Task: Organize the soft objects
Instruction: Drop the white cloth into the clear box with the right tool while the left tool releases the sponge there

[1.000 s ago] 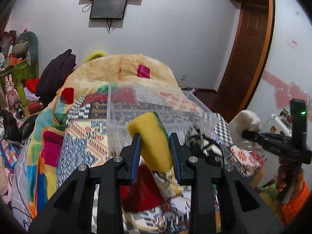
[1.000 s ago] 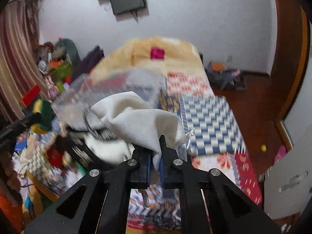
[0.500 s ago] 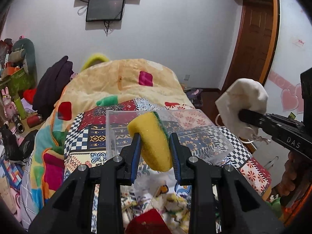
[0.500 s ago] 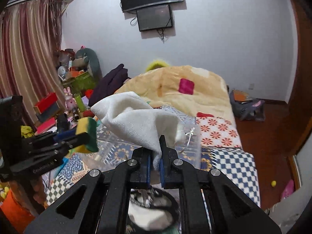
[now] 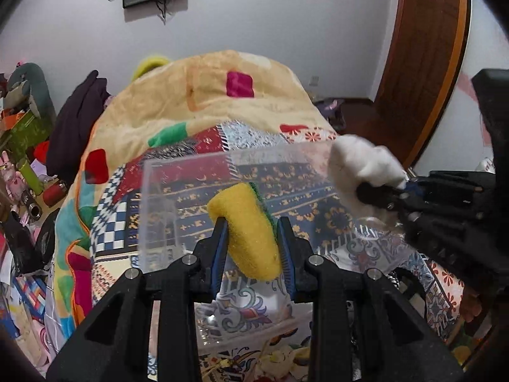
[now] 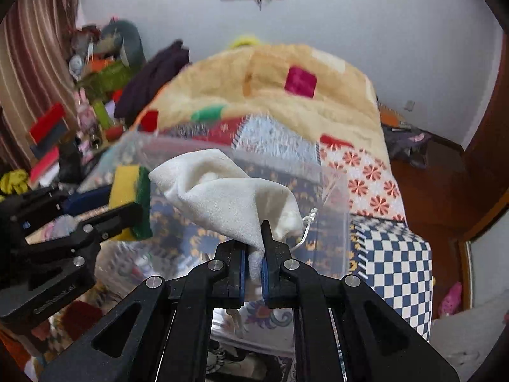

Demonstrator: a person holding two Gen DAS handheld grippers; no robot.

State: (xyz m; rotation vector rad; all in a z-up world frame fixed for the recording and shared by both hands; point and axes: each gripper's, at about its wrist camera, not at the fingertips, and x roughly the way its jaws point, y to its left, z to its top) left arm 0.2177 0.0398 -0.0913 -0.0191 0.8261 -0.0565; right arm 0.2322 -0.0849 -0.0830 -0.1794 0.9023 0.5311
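We carry both loads over the clear plastic bin [image 5: 178, 210] on the bed [image 6: 394, 254]; the left hand-held gripper [image 5: 253, 248] pinches the yellow sponge [image 5: 245, 232], the right hand-held gripper [image 6: 253, 267] is pressed together on the white cloth pouch [image 6: 222, 200]; we should lower each inside the rim before releasing, though blur probably hides the near wall.

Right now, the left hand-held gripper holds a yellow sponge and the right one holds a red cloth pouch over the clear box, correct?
Not quite: the pouch is white, not red, as the right wrist view shows. The left hand-held gripper does hold the yellow sponge, and the right hand-held gripper holds the pouch over the clear box.
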